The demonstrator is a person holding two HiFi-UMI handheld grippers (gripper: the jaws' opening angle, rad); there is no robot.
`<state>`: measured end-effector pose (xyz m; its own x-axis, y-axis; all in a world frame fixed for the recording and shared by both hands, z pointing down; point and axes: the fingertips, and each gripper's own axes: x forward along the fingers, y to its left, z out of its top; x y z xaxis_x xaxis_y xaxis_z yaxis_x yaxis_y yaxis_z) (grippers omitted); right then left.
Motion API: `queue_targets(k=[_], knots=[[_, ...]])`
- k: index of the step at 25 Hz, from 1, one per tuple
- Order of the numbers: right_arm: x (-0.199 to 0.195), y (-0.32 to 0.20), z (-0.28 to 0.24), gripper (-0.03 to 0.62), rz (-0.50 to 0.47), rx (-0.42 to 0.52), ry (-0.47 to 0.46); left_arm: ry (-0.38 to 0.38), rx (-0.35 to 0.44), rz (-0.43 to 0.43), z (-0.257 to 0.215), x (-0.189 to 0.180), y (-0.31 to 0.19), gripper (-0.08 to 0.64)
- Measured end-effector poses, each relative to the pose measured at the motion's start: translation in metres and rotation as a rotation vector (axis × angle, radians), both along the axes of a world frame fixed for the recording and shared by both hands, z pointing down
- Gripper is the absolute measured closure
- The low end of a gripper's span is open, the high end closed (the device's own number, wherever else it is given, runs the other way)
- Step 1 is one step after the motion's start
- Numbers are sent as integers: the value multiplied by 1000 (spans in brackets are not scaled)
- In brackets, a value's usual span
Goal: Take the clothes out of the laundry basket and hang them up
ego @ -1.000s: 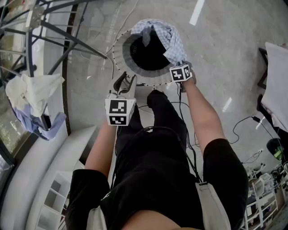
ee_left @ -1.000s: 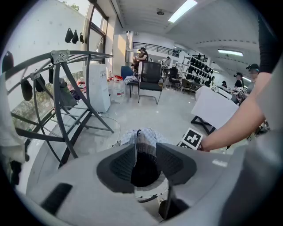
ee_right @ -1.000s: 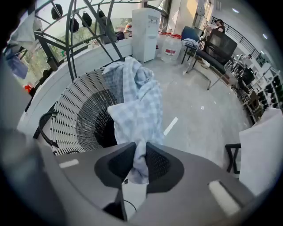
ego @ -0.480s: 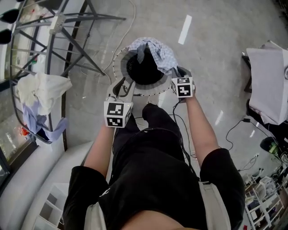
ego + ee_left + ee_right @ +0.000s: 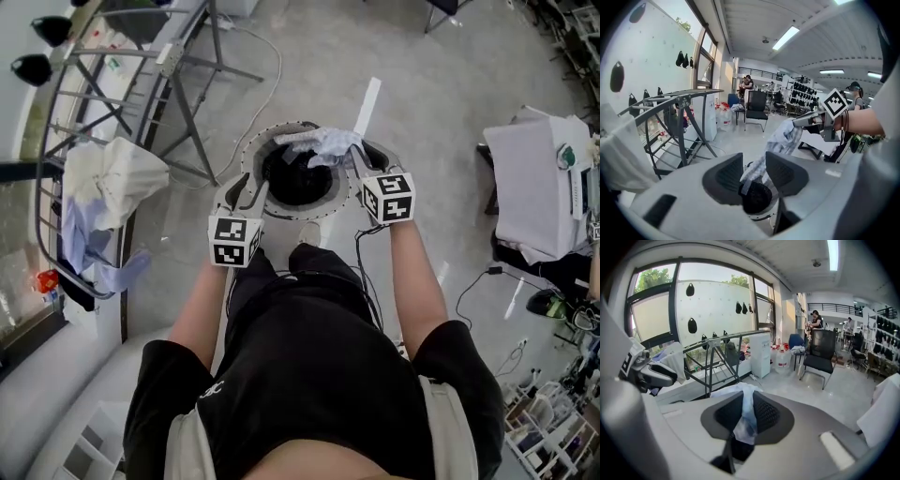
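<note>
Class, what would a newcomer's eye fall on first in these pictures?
The right gripper, its fingers having just closed tighter on a pale blue checked garment, holds it over the laundry basket at the centre. At left, a drying rack already carries a cream garment.

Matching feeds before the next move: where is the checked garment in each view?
Head view: checked garment top centre, over the laundry basket.
Left gripper view: garment right of centre, hanging from the right gripper.
Right gripper view: garment centre, pinched between its tongs, which have just been closing.
Shared landmark: drying rack, left in all three.
</note>
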<state>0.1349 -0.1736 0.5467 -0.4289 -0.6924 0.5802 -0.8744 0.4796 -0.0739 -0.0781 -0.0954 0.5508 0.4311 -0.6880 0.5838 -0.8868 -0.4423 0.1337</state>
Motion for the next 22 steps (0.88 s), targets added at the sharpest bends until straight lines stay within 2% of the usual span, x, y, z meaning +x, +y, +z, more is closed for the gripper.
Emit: queue_targets(k=[3, 7, 11, 15, 22], knots=[[-23, 2, -46, 522, -43, 70, -5, 20, 25, -4, -17, -11, 5, 399], [-50, 4, -107, 522, -94, 156, -58, 53, 66, 2, -40, -18, 2, 398], [-76, 12, -166, 522, -152, 241, -106, 87, 97, 76, -54, -14, 6, 373], [-102, 24, -211, 522, -199, 300, -152, 106, 101, 160, -51, -10, 13, 332], [-136, 38, -257, 522, -242, 328, -179, 86, 66, 206, -18, 2, 7, 237]])
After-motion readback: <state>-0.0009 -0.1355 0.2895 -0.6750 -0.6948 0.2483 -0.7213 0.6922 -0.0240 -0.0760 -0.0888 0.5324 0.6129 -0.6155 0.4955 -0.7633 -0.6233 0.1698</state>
